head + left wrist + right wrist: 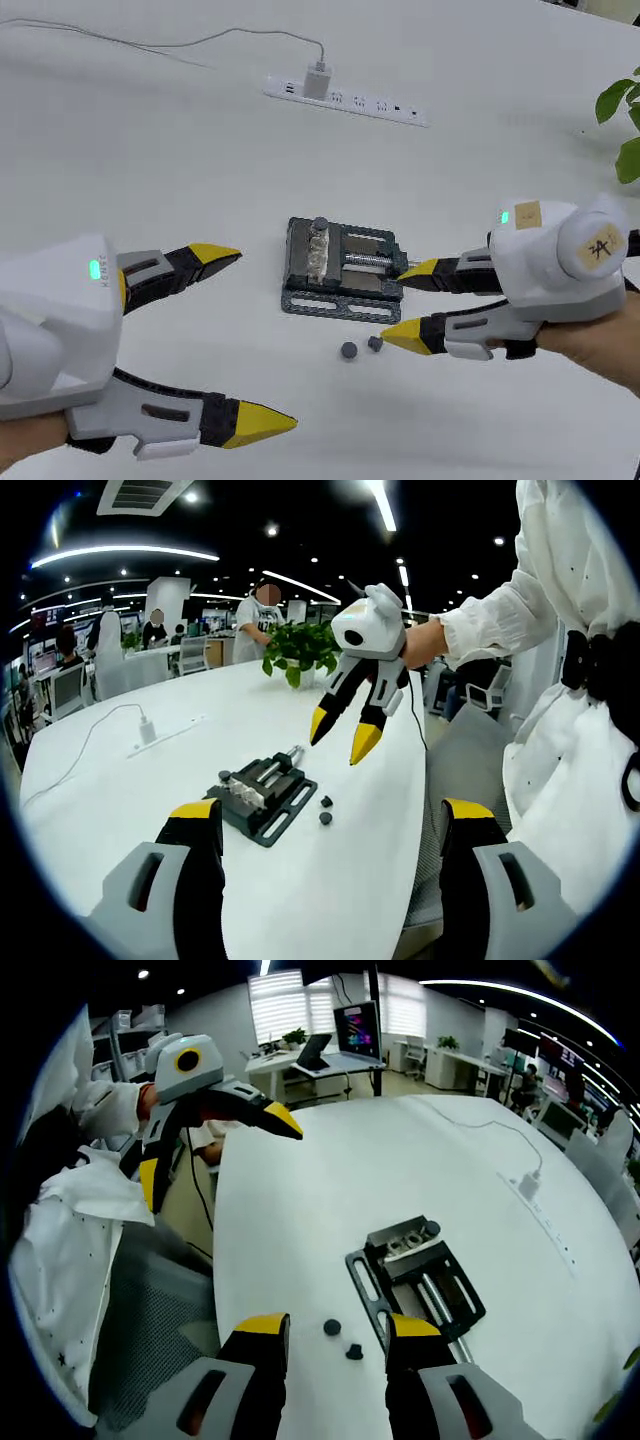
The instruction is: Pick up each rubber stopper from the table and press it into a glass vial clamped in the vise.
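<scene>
On the white bench [150,160], a power strip [345,100] lies well beyond both tools, and a plant [622,120] stands past the right hand-held gripper [407,303]. The black vise [340,268] sits between it and the left hand-held gripper [245,338]. Both are released, jaws spread and empty. A glass vial [318,255], capped grey, stands clamped in the vise. Two dark rubber stoppers [348,351] lie just off the right one's nearer jaw tip.
</scene>
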### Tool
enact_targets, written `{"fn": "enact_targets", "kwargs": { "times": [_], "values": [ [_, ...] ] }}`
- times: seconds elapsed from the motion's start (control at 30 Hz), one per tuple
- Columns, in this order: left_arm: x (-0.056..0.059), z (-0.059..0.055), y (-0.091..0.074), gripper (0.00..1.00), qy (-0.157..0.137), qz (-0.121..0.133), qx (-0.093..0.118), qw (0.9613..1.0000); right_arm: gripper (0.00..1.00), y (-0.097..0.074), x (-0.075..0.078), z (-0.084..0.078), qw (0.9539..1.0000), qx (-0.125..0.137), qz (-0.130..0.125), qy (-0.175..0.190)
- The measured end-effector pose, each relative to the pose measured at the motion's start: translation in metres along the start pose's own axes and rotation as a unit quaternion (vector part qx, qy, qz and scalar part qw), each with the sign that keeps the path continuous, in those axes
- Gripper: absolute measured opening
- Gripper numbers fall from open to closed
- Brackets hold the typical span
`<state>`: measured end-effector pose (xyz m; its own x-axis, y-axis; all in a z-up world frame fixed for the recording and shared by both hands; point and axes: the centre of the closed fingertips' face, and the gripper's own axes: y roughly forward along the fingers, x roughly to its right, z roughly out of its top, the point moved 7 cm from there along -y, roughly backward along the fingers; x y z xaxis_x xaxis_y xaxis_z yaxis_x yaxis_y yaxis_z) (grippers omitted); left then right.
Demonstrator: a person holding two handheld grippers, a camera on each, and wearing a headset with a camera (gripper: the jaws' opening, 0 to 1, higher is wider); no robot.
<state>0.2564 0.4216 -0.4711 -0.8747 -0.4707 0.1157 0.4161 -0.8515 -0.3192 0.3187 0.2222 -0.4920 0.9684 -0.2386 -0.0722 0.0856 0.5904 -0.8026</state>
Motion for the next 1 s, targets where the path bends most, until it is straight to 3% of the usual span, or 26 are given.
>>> {"fn": "enact_targets", "kwargs": {
  "times": [0.23, 0.57, 0.83, 1.0],
  "values": [
    [0.001, -0.004, -0.003, 0.89, -0.002, 0.002, 0.001, 1.0, 0.34, 0.014, -0.009, -0.008, 0.9986, -0.037, 0.011, -0.035],
    [0.0, -0.009, -0.007, 0.89, -0.011, 0.009, 0.008, 0.9999, 0.25, 0.037, -0.013, -0.015, 0.9909, -0.091, 0.022, -0.096],
    [0.0, -0.013, -0.009, 0.88, -0.017, 0.013, 0.012, 0.9997, 0.21, 0.056, -0.011, -0.019, 0.9752, -0.144, 0.027, -0.166],
    [0.0, -0.015, -0.011, 0.88, -0.022, 0.018, 0.017, 0.9994, 0.2, 0.065, -0.009, -0.021, 0.9674, -0.162, 0.029, -0.192]
  ]
}}
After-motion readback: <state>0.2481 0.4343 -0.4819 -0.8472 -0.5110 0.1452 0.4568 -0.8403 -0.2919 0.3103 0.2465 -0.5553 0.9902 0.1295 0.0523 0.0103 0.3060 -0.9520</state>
